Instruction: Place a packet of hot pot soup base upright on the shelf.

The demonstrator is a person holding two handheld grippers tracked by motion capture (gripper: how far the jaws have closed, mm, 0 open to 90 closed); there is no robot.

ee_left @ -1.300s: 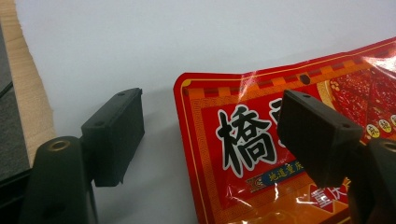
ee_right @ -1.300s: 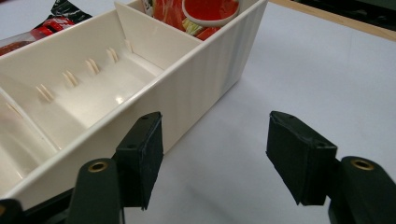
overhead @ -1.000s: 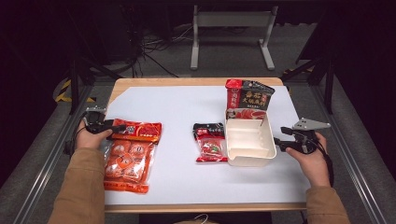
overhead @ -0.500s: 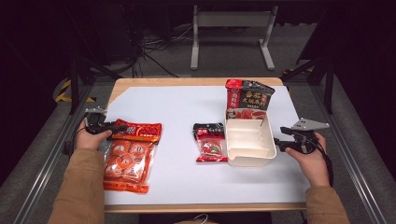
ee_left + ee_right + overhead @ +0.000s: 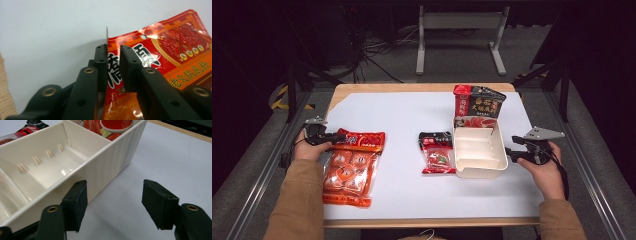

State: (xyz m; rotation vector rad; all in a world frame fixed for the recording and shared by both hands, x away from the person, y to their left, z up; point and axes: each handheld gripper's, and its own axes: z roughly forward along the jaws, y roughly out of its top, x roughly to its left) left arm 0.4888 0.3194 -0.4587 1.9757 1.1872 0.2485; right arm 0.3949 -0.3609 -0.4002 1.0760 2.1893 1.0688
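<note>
Left gripper (image 5: 113, 53) at the top left corner of the orange-red packet (image 5: 349, 167); jaws just closing, packet's upper edge standing between the pads, narrow gap visible on the right pad, so contact not certain. Packet flat on the white sheet (image 5: 402, 120), left side of the table (image 5: 422, 88); long axis running from the far edge toward the person, red header band (image 5: 362, 140) at the far end. Right gripper (image 5: 115, 197) jaws wide apart, one jaw just beside the outer wall of the cream divided tray (image 5: 105, 170), nothing between the pads. Small red-black sachet (image 5: 437, 152) against the tray's left side. Tall red-black pouch (image 5: 477, 102) upright at the tray's far end.
</note>
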